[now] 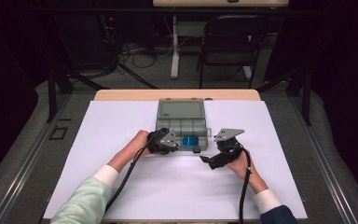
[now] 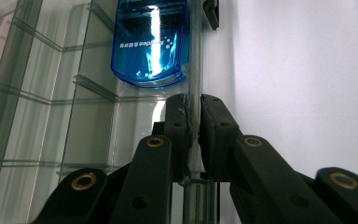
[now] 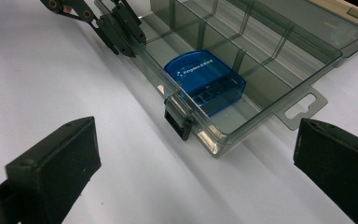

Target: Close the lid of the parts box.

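Lying across most of the tabletop (image 1: pixel 121 186) is a white sheet (image 1: pixel 177 186), its far edge stopping just short of the tabletop's bare wooden far edge. Sitting on that sheet, at the middle of its far half, is a clear grey compartment box (image 1: pixel 182 126), its lid (image 1: pixel 182 109) lying open and flat toward the far edge and its divided tray facing the person. Resting in the tray's near row, in the middle compartment right against the near wall, is a blue translucent case (image 1: pixel 190 140) with white lettering on top; a small black latch (image 3: pixel 178 120) is hanging on the outside of that wall just beside it. Coming in from the near edge, the left gripper (image 1: pixel 167 141) is sitting at the tray's near left corner, and its fingers (image 2: pixel 177 126) are pinching the tray's thin near wall, one pad inside the tray and one outside, with the blue case lying just beyond them along the same wall. Hovering near the tray's near right corner but apart from it, the right gripper (image 1: pixel 219 156) is holding its fingers (image 3: pixel 56 163) spread wide over the bare sheet, with nothing between them.
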Available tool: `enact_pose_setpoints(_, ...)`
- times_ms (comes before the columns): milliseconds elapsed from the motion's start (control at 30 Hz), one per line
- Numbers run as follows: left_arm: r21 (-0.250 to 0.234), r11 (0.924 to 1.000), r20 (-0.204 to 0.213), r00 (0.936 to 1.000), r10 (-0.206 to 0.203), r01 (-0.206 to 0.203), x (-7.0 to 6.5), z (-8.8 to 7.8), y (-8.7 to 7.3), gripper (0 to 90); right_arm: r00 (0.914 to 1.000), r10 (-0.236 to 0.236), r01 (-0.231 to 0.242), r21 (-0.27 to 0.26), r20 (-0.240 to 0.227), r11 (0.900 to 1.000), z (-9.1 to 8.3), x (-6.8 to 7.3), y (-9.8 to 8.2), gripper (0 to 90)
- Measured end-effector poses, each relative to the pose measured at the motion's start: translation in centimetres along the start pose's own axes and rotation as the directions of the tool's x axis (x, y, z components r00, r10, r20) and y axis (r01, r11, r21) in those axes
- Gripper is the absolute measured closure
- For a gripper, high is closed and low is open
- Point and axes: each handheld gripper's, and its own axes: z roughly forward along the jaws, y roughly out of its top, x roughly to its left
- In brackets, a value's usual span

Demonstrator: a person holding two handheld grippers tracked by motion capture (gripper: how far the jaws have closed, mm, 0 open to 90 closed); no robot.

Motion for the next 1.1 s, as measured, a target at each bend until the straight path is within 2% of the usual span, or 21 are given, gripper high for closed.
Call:
enact_pose_setpoints(167, -0.001, 0.9996, 0.015, 0.9995, 0.029, -0.029, 0.1, 0.0, -0.1, 83.6, 1.0, -0.003, 0.003, 0.004, 0.008, 1.0, 0.1, -0.2, 0.0, 0.0)
enact_pose_setpoints(433, -0.017, 0.9996, 0.028, 0.9993, 0.024, -0.024, 0.2, 0.0, -0.2, 84.3, 0.9993, -0.003, 0.003, 0.015, 0.037, 1.0, 0.3, -0.6, 0.2, 0.0)
enact_pose_setpoints(800, -0.015, 0.9995, 0.023, 0.9994, 0.027, -0.027, 0.2, 0.0, -0.2, 84.7, 0.9961, 0.011, -0.012, 0.01, 0.088, 1.0, 0.6, -2.7, 1.6, 0.0)
enact_pose_setpoints(933, -0.024, 0.9994, 0.024, 0.9994, 0.026, -0.025, 0.2, 0.1, -0.3, 84.8, 0.9936, 0.009, -0.012, 0.023, 0.113, 1.0, 1.1, -3.7, 2.1, 0.0)
enact_pose_setpoints(1000, -0.03, 0.9993, 0.025, 0.9994, 0.023, -0.023, 0.2, 0.1, -0.3, 84.8, 0.9913, -0.006, 0.001, 0.04, 0.132, 0.999, 1.3, -4.1, 2.4, 0.0)
enact_pose_setpoints(1100, -0.03, 0.9993, 0.021, 0.9995, 0.026, -0.025, 0.2, 0.1, -0.3, 84.8, 0.9904, 0.002, -0.008, 0.046, 0.138, 0.999, 1.6, -4.9, 2.9, 0.0)
